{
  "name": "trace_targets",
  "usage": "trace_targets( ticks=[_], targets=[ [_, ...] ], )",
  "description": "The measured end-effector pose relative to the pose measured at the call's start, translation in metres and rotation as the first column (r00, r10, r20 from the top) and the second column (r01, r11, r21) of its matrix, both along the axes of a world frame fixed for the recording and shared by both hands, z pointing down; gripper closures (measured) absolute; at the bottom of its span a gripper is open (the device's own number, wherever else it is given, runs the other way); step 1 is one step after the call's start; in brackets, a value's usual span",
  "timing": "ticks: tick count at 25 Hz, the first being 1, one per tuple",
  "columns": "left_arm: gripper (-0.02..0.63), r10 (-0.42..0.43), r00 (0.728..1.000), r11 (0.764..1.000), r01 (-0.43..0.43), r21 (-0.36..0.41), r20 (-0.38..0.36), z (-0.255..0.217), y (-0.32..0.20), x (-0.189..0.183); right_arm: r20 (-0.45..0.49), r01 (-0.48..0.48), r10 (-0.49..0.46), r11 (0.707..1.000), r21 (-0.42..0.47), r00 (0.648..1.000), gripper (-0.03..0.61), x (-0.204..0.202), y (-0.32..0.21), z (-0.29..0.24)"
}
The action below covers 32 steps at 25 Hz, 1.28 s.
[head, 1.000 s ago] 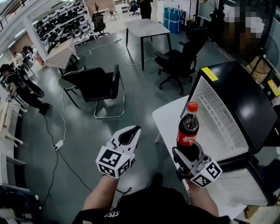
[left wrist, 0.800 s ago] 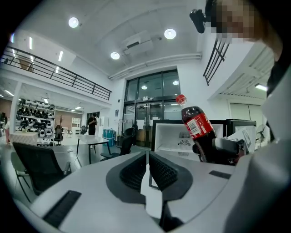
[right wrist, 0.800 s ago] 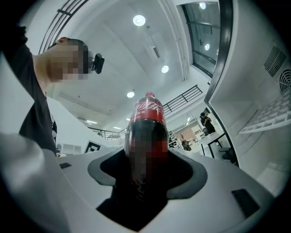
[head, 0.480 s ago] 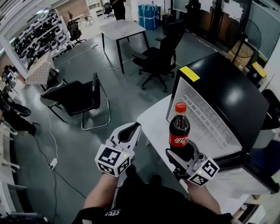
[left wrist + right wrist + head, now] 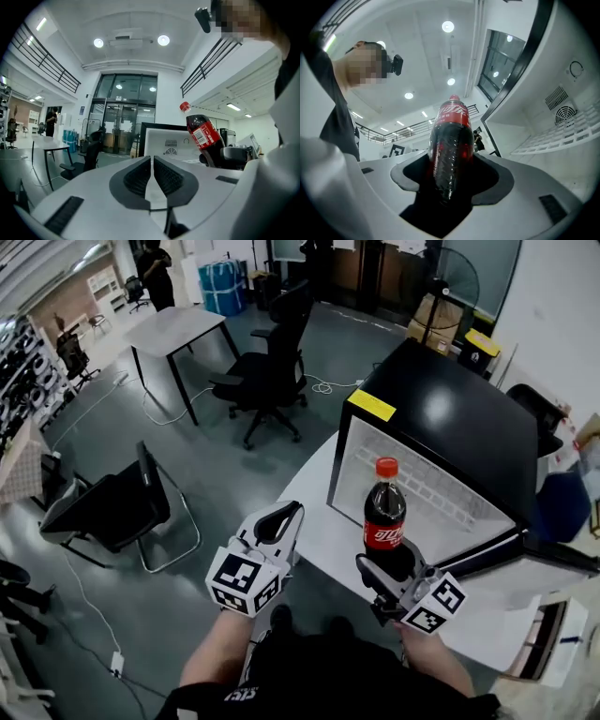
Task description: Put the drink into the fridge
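Because the fridge (image 5: 469, 442) stands open on the table (image 5: 323, 532), the right gripper (image 5: 392, 570) clamps the drink bottle (image 5: 384, 517) low, holding it upright before the cavity. The left gripper (image 5: 278, 521) idles, jaws together and empty.

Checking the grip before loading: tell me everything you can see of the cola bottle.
The cola bottle is clear plastic, filled with dark drink, with a red cap and red label. It stands roughly upright, its lower body clamped between the jaws of the right gripper, in front of the open fridge, not yet inside. Nothing else touches it.
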<state>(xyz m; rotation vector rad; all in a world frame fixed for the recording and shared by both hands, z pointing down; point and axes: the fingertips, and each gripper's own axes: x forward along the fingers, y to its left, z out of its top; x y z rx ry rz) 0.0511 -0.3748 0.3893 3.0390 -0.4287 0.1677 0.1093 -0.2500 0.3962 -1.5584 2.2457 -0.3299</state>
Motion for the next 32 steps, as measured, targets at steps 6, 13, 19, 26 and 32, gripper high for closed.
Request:
trace_targets(
  ticks=[6, 13, 19, 26, 32],
  targets=[
    [0.58, 0.144, 0.99, 0.989, -0.144, -0.02, -0.003, 0.004, -0.028, -0.014, 0.006, -0.17, 0.17, 0.985, -0.005, 0.985, 0.295, -0.026, -0.013, -0.002],
    [0.58, 0.326, 0.945, 0.944, -0.326, -0.051, -0.004, 0.023, -0.028, -0.016, -0.042, -0.386, 0.384, 0.92, -0.063, 0.922, 0.295, -0.043, 0.001, 0.015],
    [0.58, 0.42, 0.908, 0.906, -0.419, -0.063, 0.002, 0.033, -0.015, -0.006, -0.125, -0.512, 0.499, 0.851, -0.115, 0.857, 0.295, -0.037, 0.022, 0.035],
    [0.58, 0.462, 0.886, 0.887, -0.46, -0.045, 0.05, 0.059, -0.012, 0.027, -0.263, -0.561, 0.511, 0.811, -0.168, 0.818, 0.295, -0.005, 0.025, 0.069],
    [0.58, 0.462, 0.884, 0.887, -0.458, -0.061, 0.073, 0.073, -0.018, 0.058, -0.398, -0.583, 0.468, 0.774, -0.247, 0.789, 0.295, 0.037, 0.02, 0.113]
  ],
)
